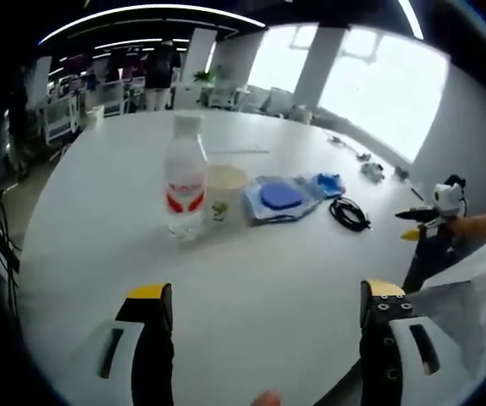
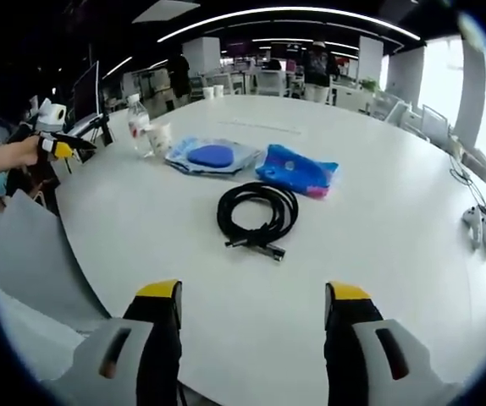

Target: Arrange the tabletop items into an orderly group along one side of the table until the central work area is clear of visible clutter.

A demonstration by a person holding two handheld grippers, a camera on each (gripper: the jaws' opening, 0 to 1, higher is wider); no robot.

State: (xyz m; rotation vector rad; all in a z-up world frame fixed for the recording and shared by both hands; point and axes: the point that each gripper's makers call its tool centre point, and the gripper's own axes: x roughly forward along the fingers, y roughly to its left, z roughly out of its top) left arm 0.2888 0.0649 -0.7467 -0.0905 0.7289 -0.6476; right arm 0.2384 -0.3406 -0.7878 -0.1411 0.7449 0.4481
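Both hand-held grippers, left and right, hang wide open and empty above the tabletop. The bottle, cup and pouches sit mid-frame; the cable lies centre. Grouping seems not yet begun; likely next, the right closes on the cable.

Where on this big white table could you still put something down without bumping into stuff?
Bare stretches lie between the coiled black cable and the right gripper, and before the water bottle. It is crowded where bottle, paper cup and blue bags line up.
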